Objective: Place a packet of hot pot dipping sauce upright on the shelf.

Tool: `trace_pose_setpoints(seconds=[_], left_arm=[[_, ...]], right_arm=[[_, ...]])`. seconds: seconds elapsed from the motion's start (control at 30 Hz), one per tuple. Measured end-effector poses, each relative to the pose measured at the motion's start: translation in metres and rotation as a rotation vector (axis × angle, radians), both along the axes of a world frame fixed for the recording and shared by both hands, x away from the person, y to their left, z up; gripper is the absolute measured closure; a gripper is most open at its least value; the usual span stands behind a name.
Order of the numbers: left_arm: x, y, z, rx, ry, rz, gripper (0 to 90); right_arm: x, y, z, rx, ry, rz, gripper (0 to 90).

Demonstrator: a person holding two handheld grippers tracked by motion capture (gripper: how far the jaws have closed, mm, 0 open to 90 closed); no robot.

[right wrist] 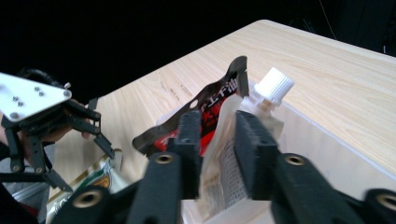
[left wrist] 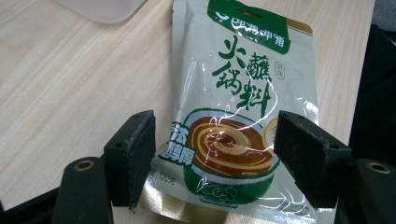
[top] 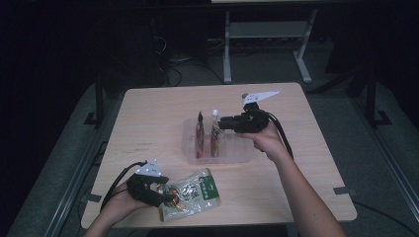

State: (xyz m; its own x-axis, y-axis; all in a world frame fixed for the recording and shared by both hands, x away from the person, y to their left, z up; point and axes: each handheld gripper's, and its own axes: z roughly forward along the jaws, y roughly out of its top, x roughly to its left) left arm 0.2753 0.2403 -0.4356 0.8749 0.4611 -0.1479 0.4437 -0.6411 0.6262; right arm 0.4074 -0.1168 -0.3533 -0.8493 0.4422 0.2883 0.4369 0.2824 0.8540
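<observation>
A green and white sauce packet (top: 195, 195) (left wrist: 243, 70) lies flat near the table's front edge. My left gripper (top: 165, 195) (left wrist: 217, 135) is open, with one jaw on each side of the packet's lower end. A clear plastic tray (top: 237, 155) sits mid-table with two pouches standing in it: a dark red pouch (top: 199, 131) (right wrist: 219, 91) and a white spouted pouch (top: 215, 129) (right wrist: 273, 86). My right gripper (top: 222, 123) (right wrist: 218, 126) is shut on the spouted pouch just below its cap. The left gripper (right wrist: 84, 165) also shows far off in the right gripper view.
The tray's right half (right wrist: 327, 140) holds nothing. A corner of the tray (left wrist: 102, 7) lies beyond the packet in the left gripper view. Bare wooden table (top: 148, 113) surrounds the tray. A white frame (top: 227, 44) stands on the floor behind the table.
</observation>
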Motion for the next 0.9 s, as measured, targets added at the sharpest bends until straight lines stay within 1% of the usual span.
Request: trace_pose_setpoints(seconds=[0.03, 0.07, 0.13, 0.2, 0.3, 0.33, 0.4, 0.47, 0.5, 0.53, 0.57, 0.6, 0.63, 0.67, 0.8, 0.9], left_arm=[[0.0, 0.0, 0.0, 0.001, 0.0, 0.0, 29.2], [0.0, 0.0, 0.0, 0.0, 0.0, 0.001, 29.1], [0.0, 0.0, 0.0, -0.001, 0.0, 0.003, 28.9], [0.0, 0.0, 0.0, -0.001, -0.004, 0.0, 28.1], [0.0, -0.001, 0.0, 0.004, -0.006, -0.005, 27.8], [0.0, -0.001, 0.001, 0.008, -0.004, -0.006, 27.7], [0.0, -0.002, 0.001, 0.003, -0.003, -0.005, 27.6], [0.0, -0.002, 0.001, 0.012, -0.008, -0.019, 27.6], [0.0, -0.002, 0.001, 0.007, -0.008, -0.012, 27.6], [0.0, -0.002, 0.001, 0.013, -0.011, -0.017, 27.6], [0.0, -0.002, 0.001, 0.013, -0.012, -0.016, 27.6], [-0.001, -0.002, 0.001, 0.011, -0.005, -0.01, 27.6], [-0.001, -0.002, 0.001, 0.005, -0.009, -0.007, 27.6], [-0.001, -0.002, 0.001, 0.007, -0.01, -0.007, 27.6], [-0.002, -0.002, 0.003, 0.01, -0.015, -0.01, 27.8], [-0.002, -0.002, 0.002, 0.003, -0.027, -0.012, 28.0]], right_arm=[[-0.002, -0.001, 0.001, -0.005, -0.007, 0.0, 64.0], [-0.004, -0.003, 0.001, 0.0, -0.019, -0.002, 57.8], [-0.01, -0.007, 0.003, 0.008, -0.02, -0.004, 50.6], [-0.017, -0.011, 0.006, -0.014, -0.049, -0.011, 43.8], [-0.027, -0.018, 0.008, -0.044, -0.074, -0.02, 37.7], [-0.031, -0.02, 0.008, -0.056, -0.084, -0.025, 36.8], [-0.038, -0.024, 0.008, -0.08, -0.085, -0.03, 34.1], [-0.045, -0.028, 0.007, -0.081, -0.092, -0.028, 33.1], [-0.049, -0.03, 0.006, -0.082, -0.089, -0.029, 32.6], [-0.053, -0.032, 0.005, -0.088, -0.091, -0.03, 32.3], [-0.057, -0.033, 0.005, -0.105, -0.086, -0.032, 30.8], [-0.061, -0.035, 0.004, -0.118, -0.094, -0.032, 31.0], [-0.065, -0.037, 0.003, -0.12, -0.1, -0.03, 31.2], [-0.069, -0.039, 0.002, -0.125, -0.101, -0.035, 31.3], [-0.084, -0.047, -0.005, -0.142, -0.096, -0.044, 31.4], [-0.095, -0.054, -0.012, -0.155, -0.09, -0.044, 31.5]])
